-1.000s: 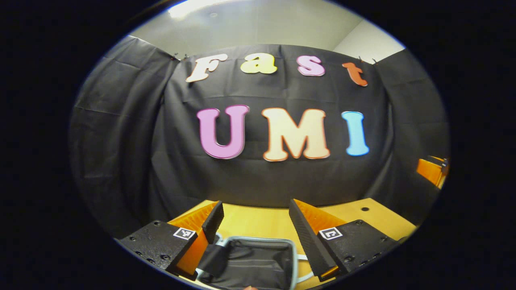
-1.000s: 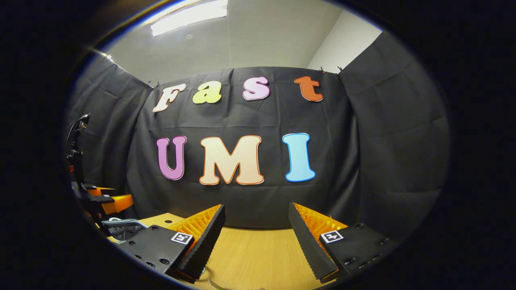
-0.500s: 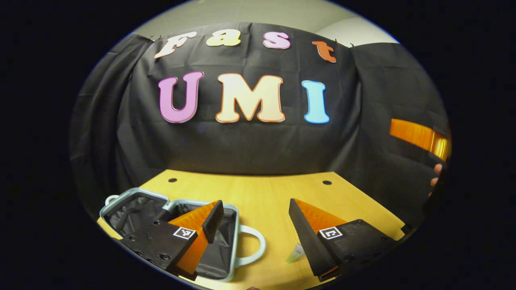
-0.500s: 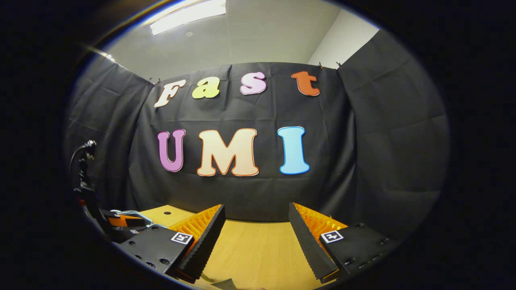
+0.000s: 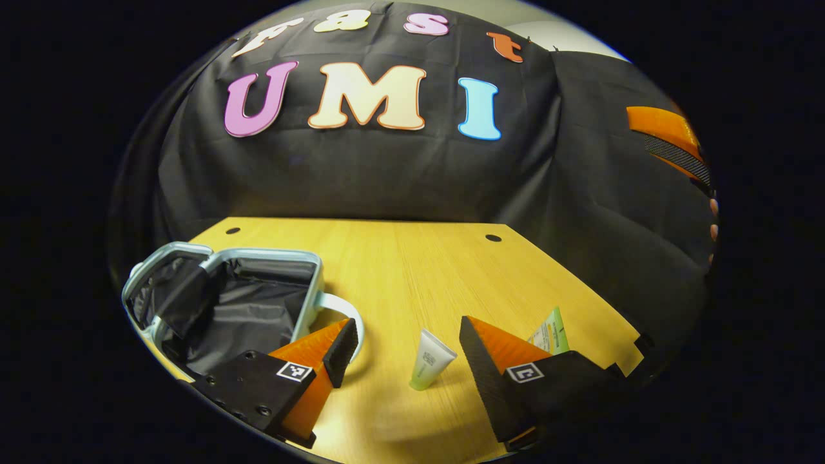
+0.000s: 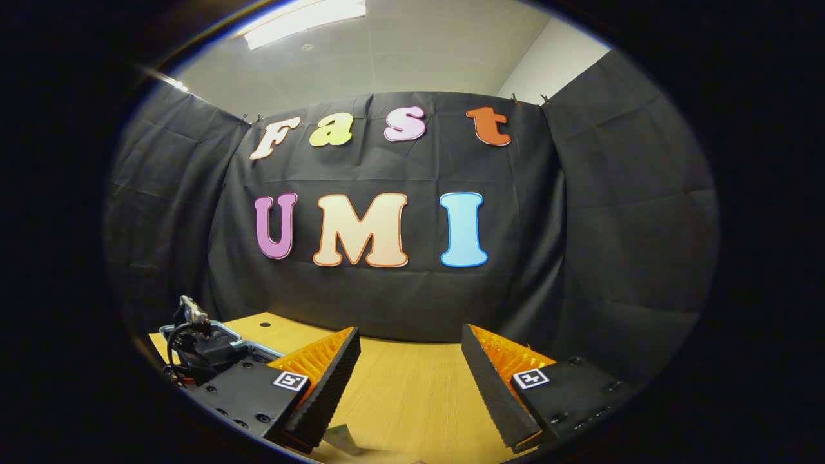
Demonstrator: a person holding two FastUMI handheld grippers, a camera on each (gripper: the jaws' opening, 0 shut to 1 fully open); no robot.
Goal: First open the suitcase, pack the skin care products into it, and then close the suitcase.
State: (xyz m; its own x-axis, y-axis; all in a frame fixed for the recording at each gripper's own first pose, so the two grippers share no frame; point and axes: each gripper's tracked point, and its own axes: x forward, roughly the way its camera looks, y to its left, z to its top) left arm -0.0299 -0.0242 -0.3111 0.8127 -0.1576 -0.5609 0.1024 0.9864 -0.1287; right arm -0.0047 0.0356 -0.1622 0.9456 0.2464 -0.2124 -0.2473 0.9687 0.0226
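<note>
In the left gripper view I am holding my left gripper (image 5: 406, 348) wide apart and gripping nothing, with the open suitcase (image 5: 222, 303) lying on the wooden table (image 5: 412, 258) at about nine o'clock and a small tube (image 5: 430, 359) lying between the fingers. A green packet (image 5: 551, 332) is peeking out at about three o'clock behind the right-hand finger. In the right gripper view my right gripper (image 6: 409, 374) is likewise gaping wide and empty above the table, the suitcase rim sitting at about nine o'clock.

Pale-blue suitcase (image 5: 309, 270), blk lining
</note>
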